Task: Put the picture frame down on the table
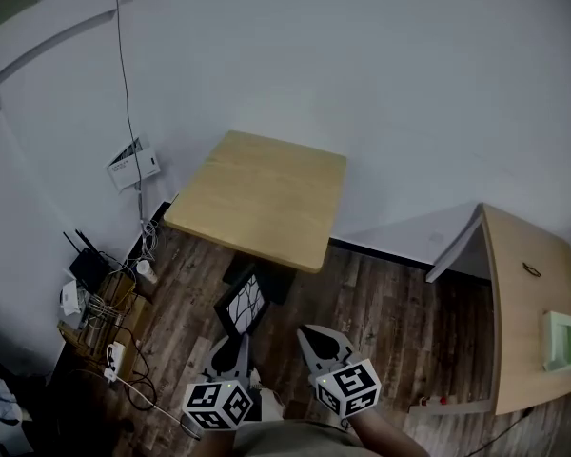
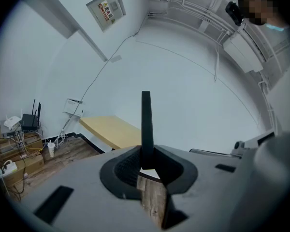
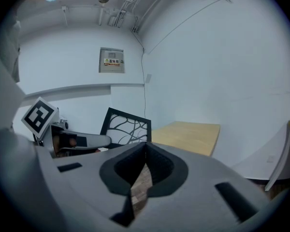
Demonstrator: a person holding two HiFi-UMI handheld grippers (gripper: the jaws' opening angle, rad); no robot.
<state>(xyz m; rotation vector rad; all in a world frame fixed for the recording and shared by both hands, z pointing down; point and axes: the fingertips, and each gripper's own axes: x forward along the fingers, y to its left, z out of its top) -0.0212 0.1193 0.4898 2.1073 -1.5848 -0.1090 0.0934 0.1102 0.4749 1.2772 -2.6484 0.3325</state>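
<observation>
The picture frame (image 1: 244, 305), black with a white branch pattern, hangs upright over the wooden floor just in front of the light wooden table (image 1: 266, 193). My left gripper (image 1: 239, 339) is shut on the frame's lower edge. In the left gripper view the frame (image 2: 146, 124) shows edge-on as a thin black bar rising from the closed jaws of the left gripper (image 2: 146, 162), with the table (image 2: 111, 129) beyond. My right gripper (image 1: 309, 337) sits beside it, shut with nothing in it. In the right gripper view the right gripper (image 3: 145, 149) has the frame (image 3: 126, 127) to its left and the table (image 3: 188, 135) ahead.
A second light wooden desk (image 1: 528, 312) stands at the right. At the left, by the wall, sit a cardboard box with a router and cables (image 1: 95, 298) and a white wall box (image 1: 133, 165). Dark wooden floor (image 1: 381, 322) lies between the tables.
</observation>
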